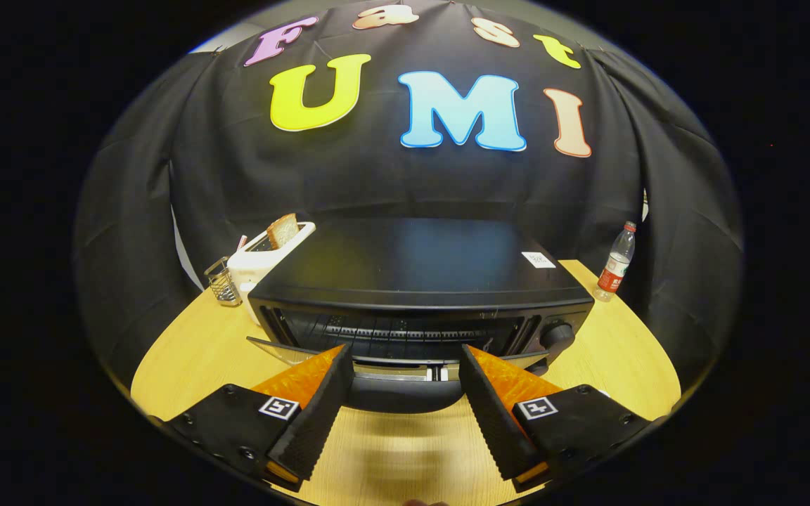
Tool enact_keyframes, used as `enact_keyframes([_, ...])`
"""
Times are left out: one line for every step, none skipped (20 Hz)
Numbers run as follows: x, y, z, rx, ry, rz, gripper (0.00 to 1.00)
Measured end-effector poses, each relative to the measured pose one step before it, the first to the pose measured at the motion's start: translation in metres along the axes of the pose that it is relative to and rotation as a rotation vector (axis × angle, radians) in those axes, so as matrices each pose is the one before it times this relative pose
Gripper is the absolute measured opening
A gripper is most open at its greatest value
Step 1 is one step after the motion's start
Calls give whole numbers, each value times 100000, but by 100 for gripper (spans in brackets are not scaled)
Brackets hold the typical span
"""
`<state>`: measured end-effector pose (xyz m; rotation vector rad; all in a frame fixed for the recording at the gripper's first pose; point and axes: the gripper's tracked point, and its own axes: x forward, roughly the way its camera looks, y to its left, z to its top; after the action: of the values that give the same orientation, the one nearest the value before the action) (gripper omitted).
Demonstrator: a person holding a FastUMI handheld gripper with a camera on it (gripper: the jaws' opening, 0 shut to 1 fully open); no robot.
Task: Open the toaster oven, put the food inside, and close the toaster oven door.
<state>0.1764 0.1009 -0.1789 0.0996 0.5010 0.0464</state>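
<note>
The black toaster oven [419, 270] stands on the wooden table [609, 351] just ahead of my fingers. Its glass door [280, 348] is swung partway down toward me, and the wire rack [405, 332] inside shows through the opening. The door's dark handle [398, 397] lies between my two fingers. My gripper [405, 355] is open, one finger on each side of the handle, not pressing on it. I cannot make out any food on the rack. A slice of bread [283, 230] sticks up from a white toaster [264, 256] behind the oven's left corner.
A small wire holder [222, 282] stands left of the white toaster. A plastic water bottle [616, 263] stands at the table's back right. The oven's knob [557, 336] is at its front right. Black cloth closes the booth behind.
</note>
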Motion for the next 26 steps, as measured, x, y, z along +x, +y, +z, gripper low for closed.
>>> enact_keyframes([-273,87,-384,121,930,-9,96])
enact_keyframes([-161,32,-76,-301,288,-27,96])
enact_keyframes([-291,73,-439,-732,610,-159,96])
enact_keyframes([-199,10,-267,-482,469,-101,96])
enact_keyframes([-274,7,-552,-431,601,-68,96])
enact_keyframes([-264,56,-435,-264,682,47,96])
enact_keyframes([-211,49,-402,-463,529,179,96])
enact_keyframes([-235,31,-449,-829,859,363,96])
enact_keyframes([-211,45,-457,-508,713,297,96])
enact_keyframes([-142,-51,-401,-165,1047,398,96])
enact_keyframes([-174,63,-654,-130,995,475,96])
enact_keyframes([-222,67,-760,-345,1767,490,96])
enact_keyframes([-169,123,-1000,-982,2007,429,96])
enact_keyframes([-135,151,-1254,-1681,3359,671,96])
enact_keyframes([81,-28,-1490,-539,3639,875,96])
enact_keyframes([99,51,-1241,913,3304,1320,96])
enact_keyframes([665,-114,-872,1802,3456,805,96])
enact_keyframes([777,-543,-1074,2414,3699,-969,96])
enact_keyframes([224,-718,-817,2040,2324,-841,97])
enact_keyframes([146,-539,-478,1529,2222,-924,96])
enact_keyframes([-69,-508,-367,1065,1584,-1056,96])
enact_keyframes([-190,-489,21,737,-31,-626,96])
enact_keyframes([-429,-518,154,528,-1018,-689,96])
enact_keyframes([-307,-446,297,105,-978,-502,96])
enact_keyframes([-440,-568,295,307,-764,-764,96])
enact_keyframes([-496,-508,315,449,-609,-189,96])
